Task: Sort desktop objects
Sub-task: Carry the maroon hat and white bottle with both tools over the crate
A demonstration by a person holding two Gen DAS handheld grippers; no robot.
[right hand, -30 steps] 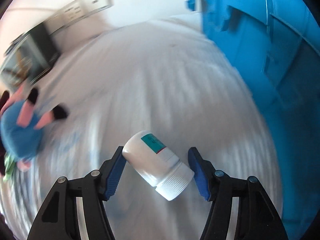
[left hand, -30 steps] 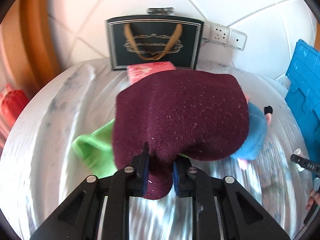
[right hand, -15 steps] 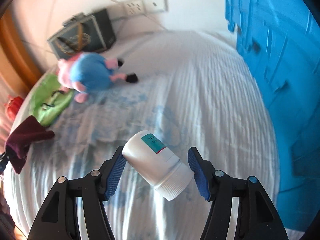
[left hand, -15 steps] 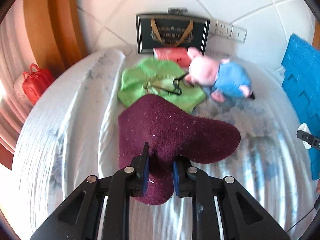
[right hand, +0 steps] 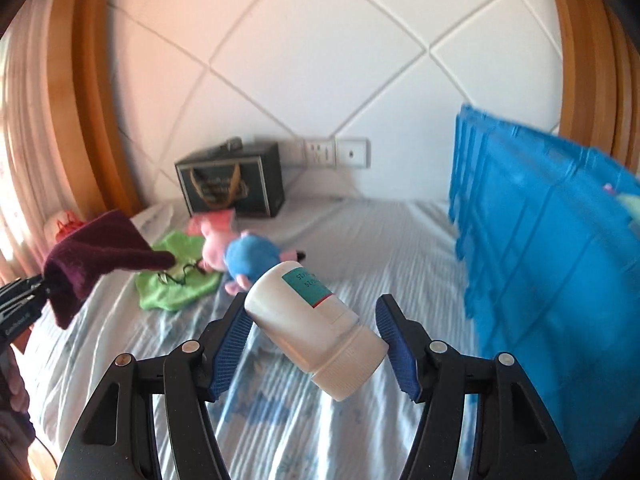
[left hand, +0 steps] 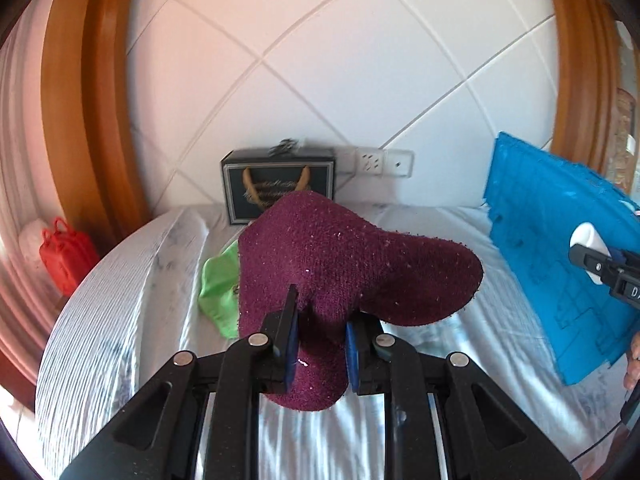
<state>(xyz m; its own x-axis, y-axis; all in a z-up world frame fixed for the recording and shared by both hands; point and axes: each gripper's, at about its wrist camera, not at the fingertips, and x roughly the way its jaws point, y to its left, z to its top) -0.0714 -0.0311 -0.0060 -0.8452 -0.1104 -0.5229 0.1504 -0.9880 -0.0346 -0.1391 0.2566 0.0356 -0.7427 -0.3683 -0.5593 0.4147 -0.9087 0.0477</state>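
Note:
My left gripper (left hand: 320,320) is shut on a fuzzy maroon sock (left hand: 352,264), which hangs in the air above the bed and hides the plush toy behind it. In the right wrist view the same sock (right hand: 96,256) dangles at the far left. My right gripper (right hand: 312,312) is shut on a white bottle (right hand: 304,320) with a teal label, held slantwise, cap toward the lower right. A pink and blue plush pig (right hand: 244,254) lies on a green cloth (right hand: 176,280) on the striped sheet (right hand: 360,240). The blue crate (right hand: 540,232) stands at the right.
A black gift bag (right hand: 232,188) leans on the white padded headboard under wall sockets (right hand: 336,152). A red bag (left hand: 66,254) sits beside the bed at the left. The wooden frame (left hand: 92,120) curves up both sides. A hand shows at the right edge (left hand: 634,356).
Both grippers have risen and pulled back from the bed, each keeping its load. The sock has come up off the pile, and the headboard now fills more of both views.

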